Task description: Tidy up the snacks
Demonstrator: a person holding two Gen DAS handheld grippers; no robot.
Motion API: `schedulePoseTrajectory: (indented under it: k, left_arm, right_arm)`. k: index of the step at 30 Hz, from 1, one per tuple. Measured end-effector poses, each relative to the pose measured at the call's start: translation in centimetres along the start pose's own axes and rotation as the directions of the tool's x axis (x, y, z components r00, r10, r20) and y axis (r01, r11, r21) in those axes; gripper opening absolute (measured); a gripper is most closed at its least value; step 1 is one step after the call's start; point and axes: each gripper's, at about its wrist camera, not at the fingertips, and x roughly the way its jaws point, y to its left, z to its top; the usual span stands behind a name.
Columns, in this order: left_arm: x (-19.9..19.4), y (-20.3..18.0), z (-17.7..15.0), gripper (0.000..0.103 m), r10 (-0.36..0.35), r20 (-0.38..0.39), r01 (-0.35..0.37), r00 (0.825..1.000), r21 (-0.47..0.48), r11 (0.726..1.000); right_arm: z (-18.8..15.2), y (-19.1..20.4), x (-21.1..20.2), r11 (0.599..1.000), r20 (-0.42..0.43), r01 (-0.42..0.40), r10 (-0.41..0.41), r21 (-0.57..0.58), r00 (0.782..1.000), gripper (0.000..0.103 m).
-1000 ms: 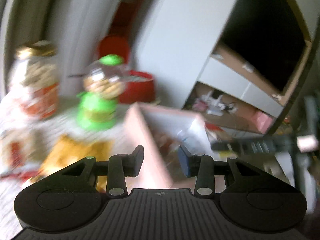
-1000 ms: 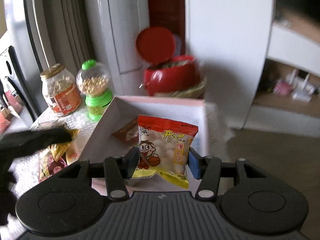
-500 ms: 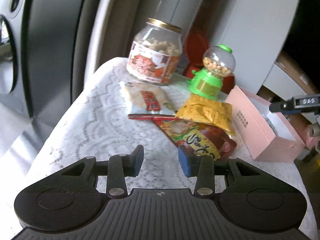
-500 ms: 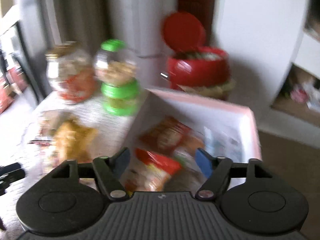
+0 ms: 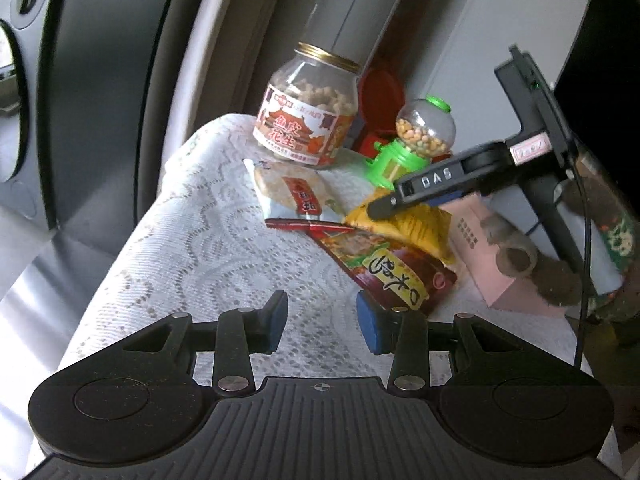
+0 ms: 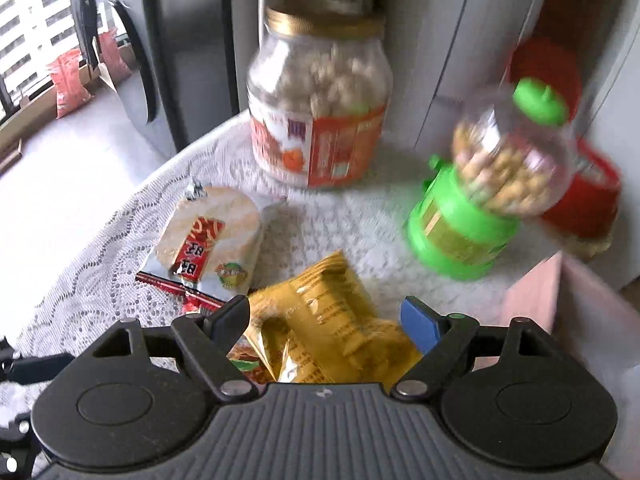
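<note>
- You are working at a small table covered with a white lace cloth [image 5: 192,248], standing beside a grey appliance front and white cabinet panels.
- At the far edge, a peanut jar [image 5: 306,110] with a gold lid and a green candy dispenser [image 5: 416,140] are standing upright, near each other.
- Three loose packets are lying on the cloth: a rice cracker packet [image 6: 208,236], a yellow snack bag [image 6: 328,320], and a red snack packet [image 5: 384,268] which is partly under the yellow one.
- The pink box [image 5: 504,256], where the snacks seem to go, is sitting at the right side of the table, just beside the packets.
- Your right gripper [image 6: 324,320] is hovering directly over the yellow snack bag with its jaws standing wide and pressing on nothing; the bag is lying between the two fingers, with its long axis running roughly away from you along the fingers.
- Your left gripper [image 5: 320,316] is waiting partly open and empty, above bare cloth; the red snack packet is lying just to its right, almost at the right fingertip.
- In my judgement the right hand is the nearer one for the yellow bag: it needs only to come down and close across the narrow width of the bag.
- The bag is soft and puffed, so it may slip if you are pinching only the top crease.
</note>
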Motion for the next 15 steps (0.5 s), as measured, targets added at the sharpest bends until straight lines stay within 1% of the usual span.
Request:
schedulePoseTrajectory:
  k: [1, 3, 4, 5, 8, 11, 12, 14, 15]
  left_arm:
    - [-0.1, 0.2, 0.0, 0.043, -0.002, 0.005, 0.002, 1.0, -0.006, 1.0]
    - [-0.2, 0.4, 0.0, 0.043, -0.004, 0.013, 0.004, 1.0, -0.021, 1.0]
    - [-0.2, 0.4, 0.0, 0.043, -0.005, 0.015, 0.006, 1.0, -0.027, 1.0]
    - [-0.1, 0.4, 0.0, 0.043, -0.006, 0.015, 0.007, 1.0, -0.03, 1.0]
    - [0.3, 0.1, 0.0, 0.043, -0.013, 0.002, 0.013, 1.0, -0.028, 1.0]
    - [0.9, -0.6, -0.2, 0.043, -0.021, -0.017, 0.021, 1.0, -0.02, 1.0]
    - [1.1, -0.9, -0.2, 0.043, -0.022, -0.024, 0.022, 0.999, -0.013, 1.0]
    - [1.5, -1.5, -0.2, 0.043, -0.022, -0.043, 0.022, 0.999, -0.002, 1.0]
    - [1.8, -1.8, -0.2, 0.043, -0.019, -0.052, 0.019, 0.998, 0.004, 1.0]
  right_arm:
    - [-0.3, 0.0, -0.2, 1.0, 0.002, -0.01, 0.01, 0.013, 1.0, 0.08]
    - [-1.7, 0.2, -1.4, 0.999, 0.016, -0.029, 0.029, 0.027, 0.999, 0.069]
    - [-2.4, 0.3, -2.0, 0.999, 0.017, -0.043, 0.042, 0.03, 0.999, 0.06]
    - [-3.2, 0.4, -2.8, 0.997, 0.013, -0.07, 0.07, 0.034, 0.997, 0.055]
    - [-5.8, 1.1, -4.7, 0.992, 0.009, -0.123, 0.122, 0.022, 0.992, 0.053]
    - [-8.7, 1.7, -6.2, 0.994, 0.018, -0.113, 0.113, -0.002, 0.993, 0.052]
    - [-9.7, 1.7, -6.8, 0.993, 0.019, -0.118, 0.118, 0.001, 0.993, 0.048]
    - [-11.6, 1.3, -7.8, 0.989, 0.005, -0.148, 0.148, 0.019, 0.989, 0.028]
    - [-12.5, 0.9, -8.2, 0.988, 0.01, -0.153, 0.153, 0.035, 0.988, 0.028]
